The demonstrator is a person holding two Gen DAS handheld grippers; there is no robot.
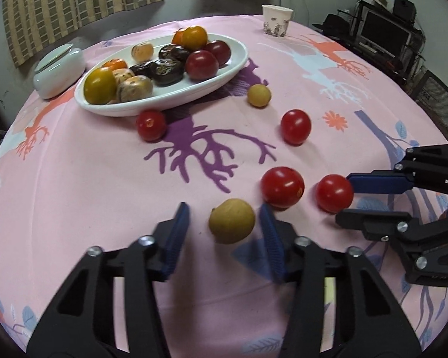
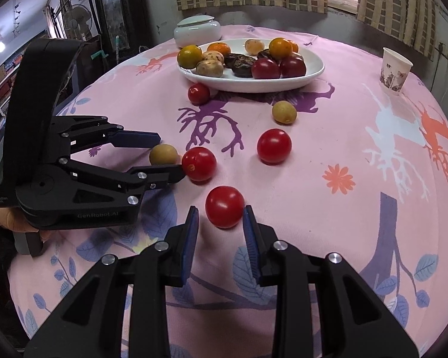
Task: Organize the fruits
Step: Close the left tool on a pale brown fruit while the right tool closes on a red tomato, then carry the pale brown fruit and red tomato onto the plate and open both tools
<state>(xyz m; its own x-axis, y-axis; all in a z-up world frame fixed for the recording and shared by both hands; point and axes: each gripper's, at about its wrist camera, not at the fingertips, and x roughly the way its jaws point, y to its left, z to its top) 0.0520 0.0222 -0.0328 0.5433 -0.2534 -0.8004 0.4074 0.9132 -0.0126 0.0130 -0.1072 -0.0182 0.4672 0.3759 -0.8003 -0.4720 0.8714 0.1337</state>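
The fingers point(image 1: 271, 232) of the left gripper point(image 1: 222, 222) are being kept fairly narrow around a small round tan fruit point(image 1: 232, 220). One pad is lying against the fruit's side, while a sliver of cloth is showing on the other side, so the fruit is being bracketed, not clamped. A glossy red cherry tomato point(image 2: 224, 206) is being pinched at the very tips of the right gripper point(image 2: 221, 217), whose fingers are being held narrow on it. Both fruits are resting on the counter, which is being covered by a pink printed cloth point(image 1: 104, 179), well apart from the white oval ceramic plate point(image 1: 164, 109) at the far side, where other fruits are already being kept. The pick-up step is judged to be in hand. Next, the left grip would need to be completed squarely across the tan fruit. Both fruits would then have to be lifted clear, since neighbouring tomatoes are lying just beside them, and carried to the plate. Both grippers are being pointed steeply down at the counter, side by side.
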